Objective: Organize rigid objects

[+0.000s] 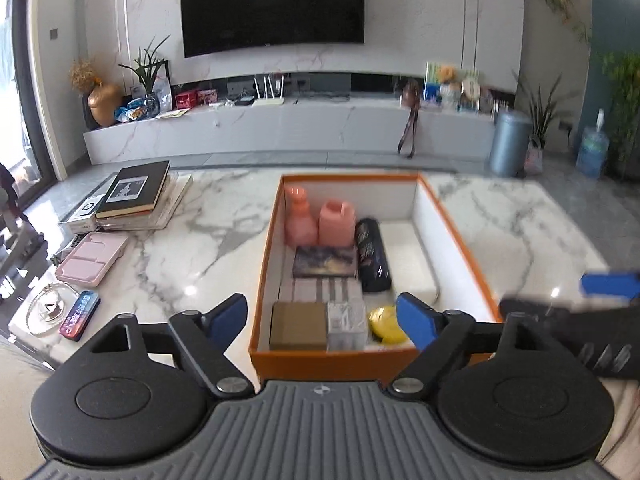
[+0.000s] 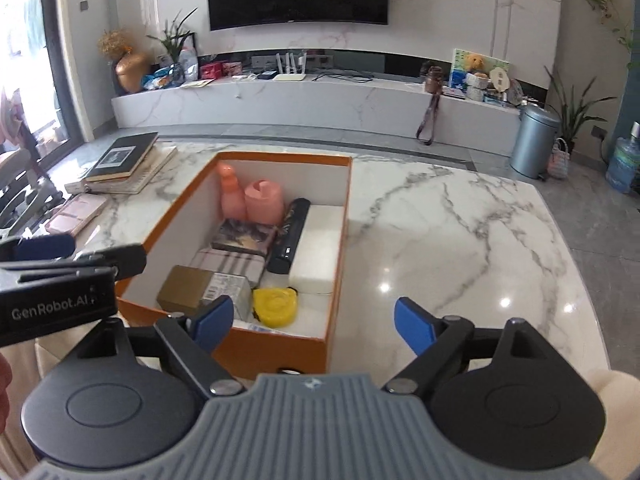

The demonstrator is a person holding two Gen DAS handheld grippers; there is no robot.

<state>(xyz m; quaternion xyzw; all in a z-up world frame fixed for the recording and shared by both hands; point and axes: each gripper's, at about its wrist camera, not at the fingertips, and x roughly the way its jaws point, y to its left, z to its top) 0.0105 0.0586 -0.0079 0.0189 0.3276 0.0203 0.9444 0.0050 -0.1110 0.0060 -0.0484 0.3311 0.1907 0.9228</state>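
Mostly full orange box of packed items, both grippers' fingers spread, empty.

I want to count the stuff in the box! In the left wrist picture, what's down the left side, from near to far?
Brown box → striped pink box → dark marbled box → two pink bottles: the one on the left, the one on the right.

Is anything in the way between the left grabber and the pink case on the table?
Nothing visible blocks it. The left gripper is open and empty, and the pink case lies off to its left on bare marble table, apart from the orange box. The colourful tin sits nearer, just beside that path.
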